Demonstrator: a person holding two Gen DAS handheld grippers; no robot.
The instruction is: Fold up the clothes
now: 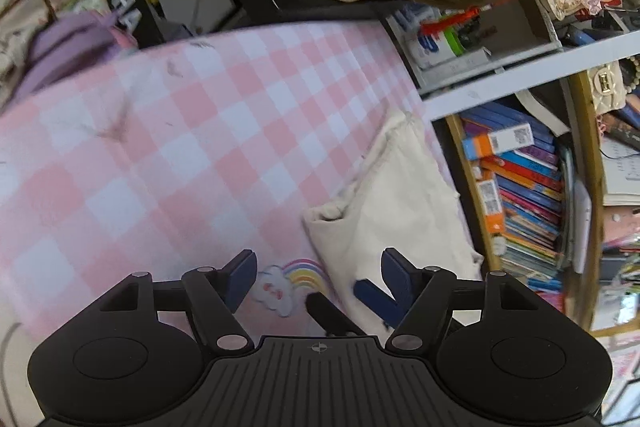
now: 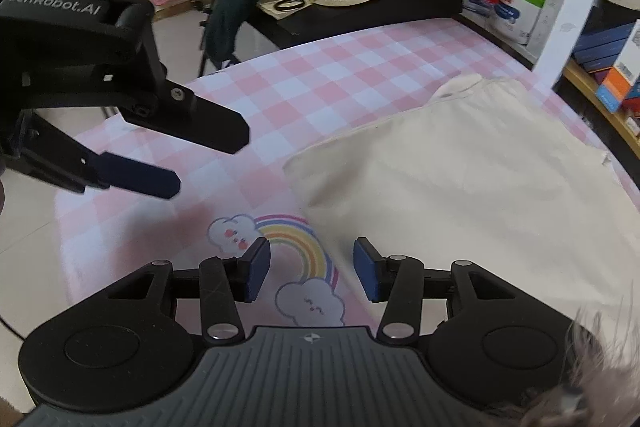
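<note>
The cream garment [image 2: 460,179] is matt woven cloth. The checked cover [image 2: 340,75] on the bench looks smooth. Each tool [image 2: 311,269] is matt black plastic.

Garment [image 2: 460,183] on tablecloth [image 2: 320,83], right side

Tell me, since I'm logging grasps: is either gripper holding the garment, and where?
Nothing is held. Left gripper and right gripper are both open, off the cream garment.

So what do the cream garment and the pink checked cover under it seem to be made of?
Cream garment: probably woven cotton, matte; it shows soft creases and a stitched hem. Pink checked cover: probably thin printed fabric, perhaps coated; it lies smooth and flat, with printed rainbow and clouds.
</note>
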